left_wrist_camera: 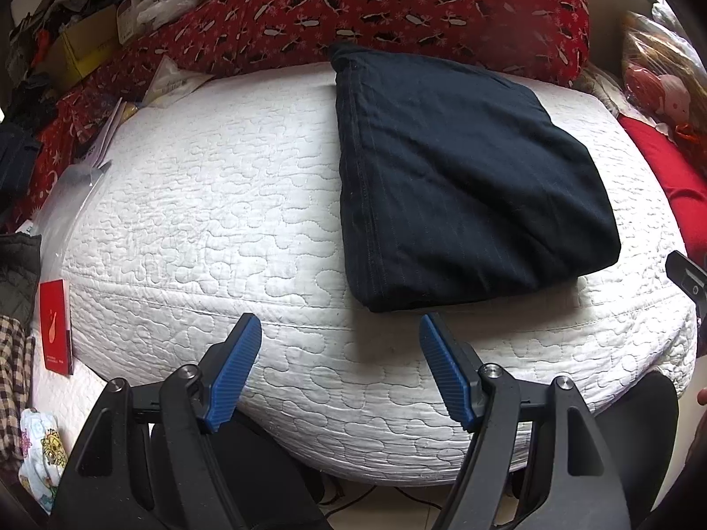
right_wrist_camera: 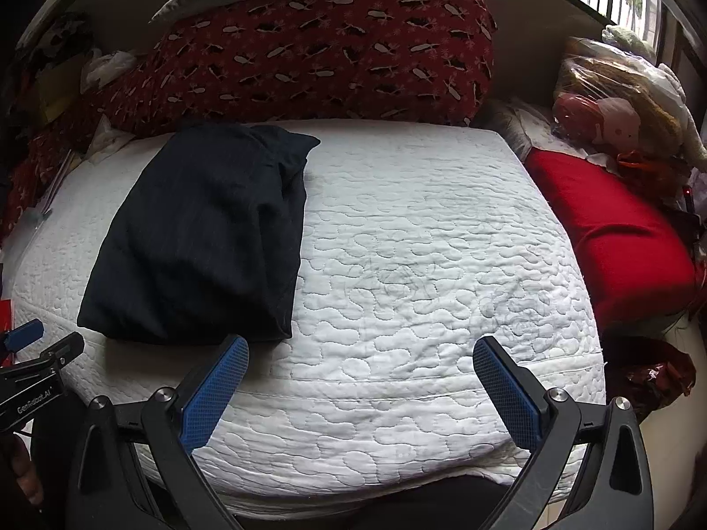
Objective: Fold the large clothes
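Already folded, dark navy garment (left_wrist_camera: pixel 464 185) is seen as a thick rectangular bundle w/ faint pinstripes and a stitched hem along one edge; some wrinkles on top. It is laid flat on white quilted mattress (left_wrist_camera: pixel 212 203), far end close to red patterned pillow (left_wrist_camera: pixel 397 4). Left gripper (left_wrist_camera: pixel 339 369) is held wide, nothing gripped, just short of garment's near edge, apart from it. Right gripper (right_wrist_camera: pixel 360 388) is also spread wide and empty, w/ garment (right_wrist_camera: pixel 199 238) ahead and to its left, not touched. Red cushion (right_wrist_camera: pixel 614 229) is seen at mattress's right side.
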### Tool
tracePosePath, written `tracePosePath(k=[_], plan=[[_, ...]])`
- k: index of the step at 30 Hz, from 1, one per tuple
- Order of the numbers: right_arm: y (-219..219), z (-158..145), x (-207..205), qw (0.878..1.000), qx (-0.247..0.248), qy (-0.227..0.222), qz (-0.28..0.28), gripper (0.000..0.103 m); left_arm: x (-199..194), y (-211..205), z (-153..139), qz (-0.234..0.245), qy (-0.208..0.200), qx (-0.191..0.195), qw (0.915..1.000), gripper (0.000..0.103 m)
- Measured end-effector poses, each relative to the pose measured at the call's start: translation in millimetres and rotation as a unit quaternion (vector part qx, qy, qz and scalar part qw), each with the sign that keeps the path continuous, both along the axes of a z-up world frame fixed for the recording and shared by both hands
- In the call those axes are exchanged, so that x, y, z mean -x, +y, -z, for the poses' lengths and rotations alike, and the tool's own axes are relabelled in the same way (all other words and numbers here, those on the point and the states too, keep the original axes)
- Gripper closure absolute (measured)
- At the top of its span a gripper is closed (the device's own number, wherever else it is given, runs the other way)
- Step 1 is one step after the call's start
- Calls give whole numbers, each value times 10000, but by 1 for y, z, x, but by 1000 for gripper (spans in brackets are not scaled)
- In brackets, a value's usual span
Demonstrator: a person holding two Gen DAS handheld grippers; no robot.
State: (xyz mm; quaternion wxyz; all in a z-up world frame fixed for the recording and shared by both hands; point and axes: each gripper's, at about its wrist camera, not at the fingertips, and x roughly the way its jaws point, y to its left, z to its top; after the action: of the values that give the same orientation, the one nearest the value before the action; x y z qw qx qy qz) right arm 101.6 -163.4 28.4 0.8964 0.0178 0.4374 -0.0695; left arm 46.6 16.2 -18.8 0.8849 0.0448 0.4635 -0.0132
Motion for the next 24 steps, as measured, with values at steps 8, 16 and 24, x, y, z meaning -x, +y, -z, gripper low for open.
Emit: tracePosePath(k=[8, 16, 24], plan=[[-2, -3, 2, 10000, 37, -63, 34, 1, 2, -1, -2, 15, -26, 9, 10000, 29], [-3, -4, 1, 10000, 48, -56, 16, 1, 3, -3, -5, 38, -40, 46, 10000, 29], [-4, 0, -1, 10000, -24, 24, 30, 1, 1, -1, -5, 59, -37, 91, 9999, 29]])
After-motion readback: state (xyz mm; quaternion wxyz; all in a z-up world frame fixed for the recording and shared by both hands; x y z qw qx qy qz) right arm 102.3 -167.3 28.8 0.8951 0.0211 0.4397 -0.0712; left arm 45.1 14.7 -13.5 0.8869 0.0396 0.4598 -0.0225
